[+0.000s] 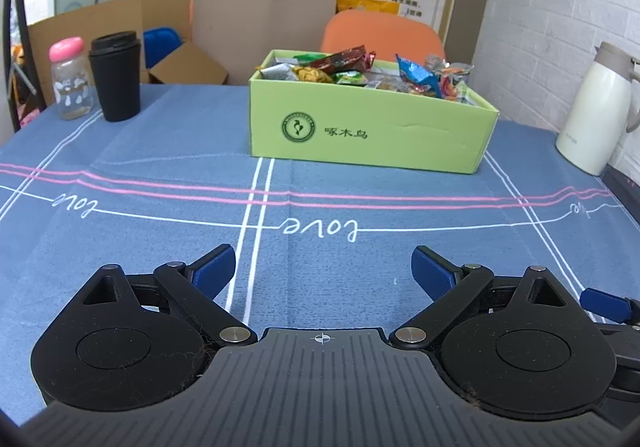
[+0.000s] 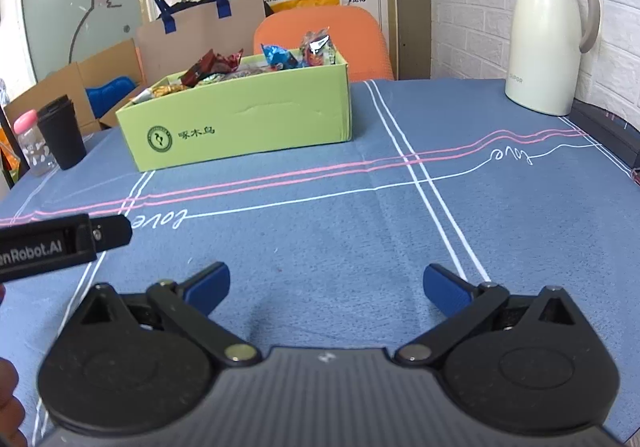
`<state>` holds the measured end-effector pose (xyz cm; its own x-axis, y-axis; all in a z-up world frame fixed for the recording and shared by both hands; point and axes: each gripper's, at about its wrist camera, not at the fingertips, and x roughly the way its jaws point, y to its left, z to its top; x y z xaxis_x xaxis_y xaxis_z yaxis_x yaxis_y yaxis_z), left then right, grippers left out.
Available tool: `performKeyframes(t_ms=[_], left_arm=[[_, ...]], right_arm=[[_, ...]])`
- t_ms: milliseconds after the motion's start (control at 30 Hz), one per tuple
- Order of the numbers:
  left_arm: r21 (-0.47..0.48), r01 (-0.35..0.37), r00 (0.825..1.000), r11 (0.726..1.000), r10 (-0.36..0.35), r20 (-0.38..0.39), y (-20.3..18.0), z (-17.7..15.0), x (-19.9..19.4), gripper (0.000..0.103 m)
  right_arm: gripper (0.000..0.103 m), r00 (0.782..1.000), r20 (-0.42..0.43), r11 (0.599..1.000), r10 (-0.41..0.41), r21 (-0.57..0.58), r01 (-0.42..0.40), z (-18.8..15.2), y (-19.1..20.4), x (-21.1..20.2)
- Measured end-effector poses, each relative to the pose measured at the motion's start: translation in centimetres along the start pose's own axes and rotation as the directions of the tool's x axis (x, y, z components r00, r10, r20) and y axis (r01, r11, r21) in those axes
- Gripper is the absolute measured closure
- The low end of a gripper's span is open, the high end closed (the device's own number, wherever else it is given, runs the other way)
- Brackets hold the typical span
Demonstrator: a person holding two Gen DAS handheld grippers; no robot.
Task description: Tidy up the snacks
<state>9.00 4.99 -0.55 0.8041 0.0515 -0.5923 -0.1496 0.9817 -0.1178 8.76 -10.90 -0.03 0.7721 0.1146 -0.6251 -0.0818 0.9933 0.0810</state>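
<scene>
A blue cloth with pink and white lines covers the counter (image 1: 120, 151); a white brick wall and a poster stand behind. The green box (image 1: 368, 127) sits at 12 o'clock in the left wrist view and at 11 o'clock in the right, heaped with wrapped snacks (image 1: 348, 67). A black cup (image 1: 116, 75) and a pink-capped bottle (image 1: 70, 79) stand at 10 o'clock, a white jug (image 2: 548, 35) at 1 o'clock. The left tool (image 1: 322, 271) and right tool (image 2: 326, 287) both gape wide, holding nothing
</scene>
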Motion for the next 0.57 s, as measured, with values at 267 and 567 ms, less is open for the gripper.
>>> performKeyframes(t_ms=[267,567], left_arm=[[-0.015,-0.004,1.0,1.0,0.003,-0.016,0.3,0.0,0.8,0.019],[-0.018,0.007,1.0,1.0,-0.007,0.006,1.2,0.1,0.9,0.018]], right_arm=[[0.001,1.0,-0.015,1.0,0.0,0.004,0.0,0.0,0.1,0.7],[0.001,1.0,-0.03,1.0,0.003,-0.001,-0.003,-0.1,0.3,1.4]])
